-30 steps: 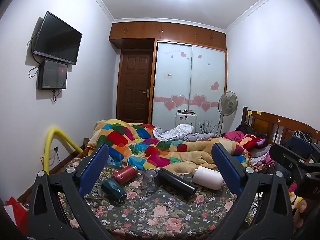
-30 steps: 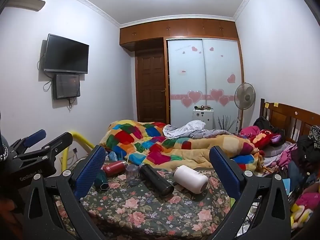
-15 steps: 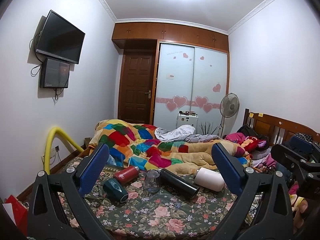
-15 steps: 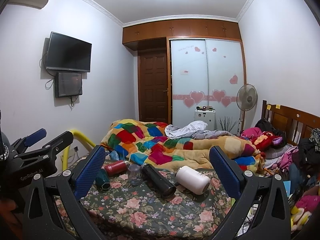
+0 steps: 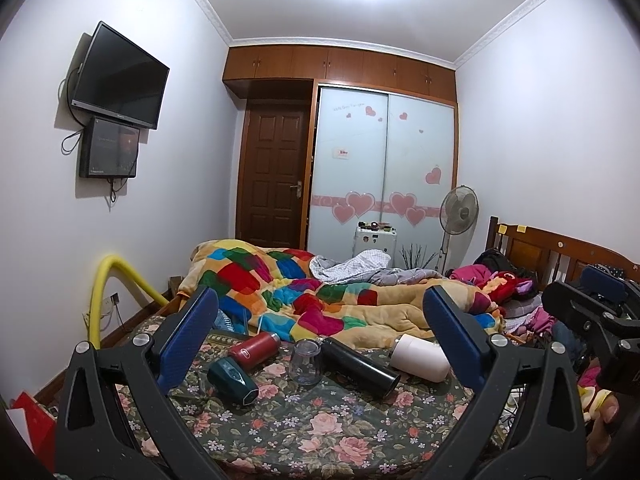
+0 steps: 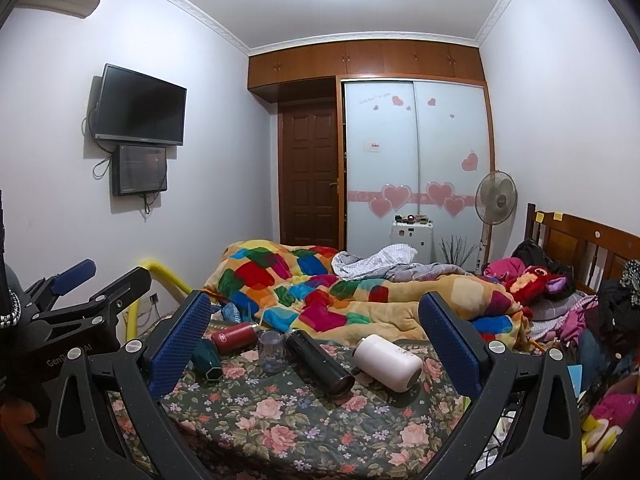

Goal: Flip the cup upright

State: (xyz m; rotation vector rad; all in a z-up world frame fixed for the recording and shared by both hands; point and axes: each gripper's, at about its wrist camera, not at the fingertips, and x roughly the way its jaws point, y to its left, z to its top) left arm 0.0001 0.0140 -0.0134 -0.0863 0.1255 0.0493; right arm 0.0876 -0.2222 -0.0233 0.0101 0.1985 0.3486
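Floral bedspread (image 5: 328, 420), four cups lying, one clear cup (image 5: 306, 362) inverted, both grippers' fingers wide apart, empty.

Left claw (image 5: 320, 336) wide open, both blue pads (image 5: 188, 336) well apart, nothing between them, raised above the bed (image 5: 320, 432) with the floral cover. On the cover, a row of vessels: dark green cup (image 5: 234, 376) on its side, red bottle (image 5: 255, 349) on its side just behind it, clear glass (image 5: 306, 362) standing with the narrow end up, black flask (image 5: 360, 366) lying just beside the glass, white tumbler (image 5: 420, 358) lying to the right. Behind them, a crumpled colourful blanket (image 5: 304, 292). At the right edge, part of the right claw (image 5: 592, 312), well apart from the vessels.
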